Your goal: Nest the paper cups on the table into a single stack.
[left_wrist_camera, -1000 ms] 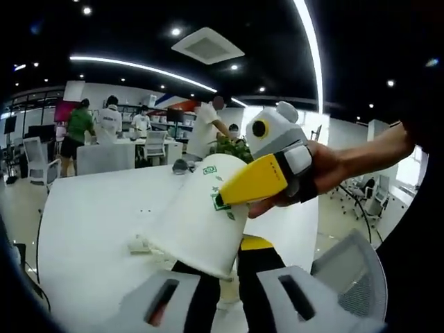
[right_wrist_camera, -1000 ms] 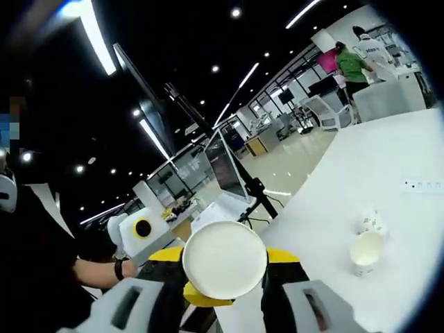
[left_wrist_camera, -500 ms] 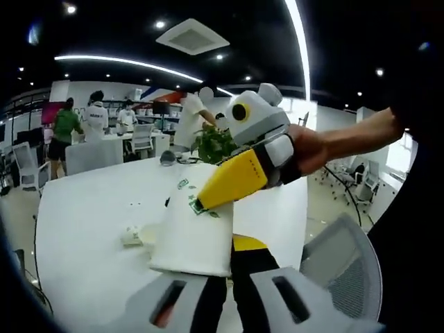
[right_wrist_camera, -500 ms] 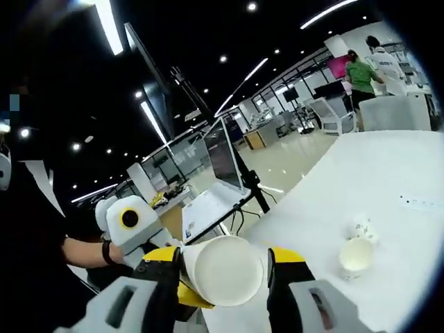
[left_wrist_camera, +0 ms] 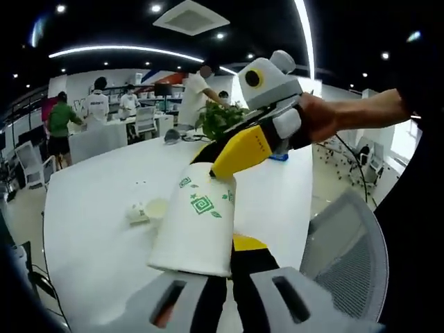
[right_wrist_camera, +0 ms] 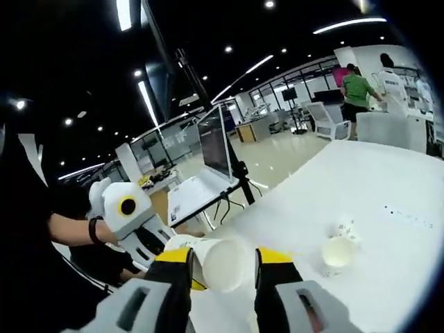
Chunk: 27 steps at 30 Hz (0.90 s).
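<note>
I have one cup [left_wrist_camera: 198, 225] in my left gripper [left_wrist_camera: 229, 295], jaws closed on its lower part, so its wide base faces the camera and its rim points away over the table [left_wrist_camera: 90, 208]. My right gripper [left_wrist_camera: 239, 149] comes in from above in the left gripper view, its yellow jaws reaching that cup's far rim. In the right gripper view my right gripper [right_wrist_camera: 222, 277] is clamped on a second cup [right_wrist_camera: 222, 262], its base toward the lens, with the left gripper [right_wrist_camera: 128, 215] just beyond it. Whether the second cup is already seated inside the first I cannot tell.

Beyond the held cup, on the table, a third cup [right_wrist_camera: 338, 251] lies with its mouth showing, touching a crumpled-looking one [right_wrist_camera: 345, 229]; in the left gripper view the pair [left_wrist_camera: 149, 209] sits to the left of the held cup.

These are thin paper: very light, easy to crush, smooth enough to slip. I judge a soft squeeze across the wall near the base is safest, since the base keeps the wall round; pinching at the rim would ovalise it and jam the nesting. The tapered walls should guide one cup into another if the axes line up.
</note>
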Available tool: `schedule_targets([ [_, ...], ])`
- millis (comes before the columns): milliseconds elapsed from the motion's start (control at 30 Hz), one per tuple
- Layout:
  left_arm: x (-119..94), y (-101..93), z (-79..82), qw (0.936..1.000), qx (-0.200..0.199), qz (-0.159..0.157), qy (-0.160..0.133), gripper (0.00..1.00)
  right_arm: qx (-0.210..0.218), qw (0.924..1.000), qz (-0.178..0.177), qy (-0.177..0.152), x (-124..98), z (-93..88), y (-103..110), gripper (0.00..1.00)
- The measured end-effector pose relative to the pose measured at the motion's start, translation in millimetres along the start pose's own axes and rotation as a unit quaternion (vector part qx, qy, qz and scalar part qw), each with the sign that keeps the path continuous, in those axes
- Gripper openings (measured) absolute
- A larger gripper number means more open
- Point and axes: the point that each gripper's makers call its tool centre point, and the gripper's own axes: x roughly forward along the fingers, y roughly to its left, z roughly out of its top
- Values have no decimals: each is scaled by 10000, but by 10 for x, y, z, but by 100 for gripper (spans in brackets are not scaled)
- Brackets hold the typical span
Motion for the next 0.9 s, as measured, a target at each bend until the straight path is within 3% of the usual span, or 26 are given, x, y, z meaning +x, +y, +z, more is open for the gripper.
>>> schedule_targets([
  [200,-1,-29,-8,9998,156,-42,94,0,180,9992,314,148,59,-139,194,28],
  [333,-6,-103,22,9995,267,-47,130,0,219,9994,248,95,72,-149,184,29],
  [600,3,-70,78,9998,164,61,-46,0,355,9989,280,112,111,-245,225,31],
  [700,21,-59,130,9998,106,106,-152,0,459,9978,450,163,175,-311,328,29],
  [733,29,-57,142,9998,94,103,-162,0,460,9977,457,190,200,-337,369,32],
  [767,46,-10,78,9995,231,236,19,0,427,9980,430,173,207,-345,377,34],
  [900,26,-52,23,9997,221,113,88,0,429,9980,391,242,194,-402,369,31],
])
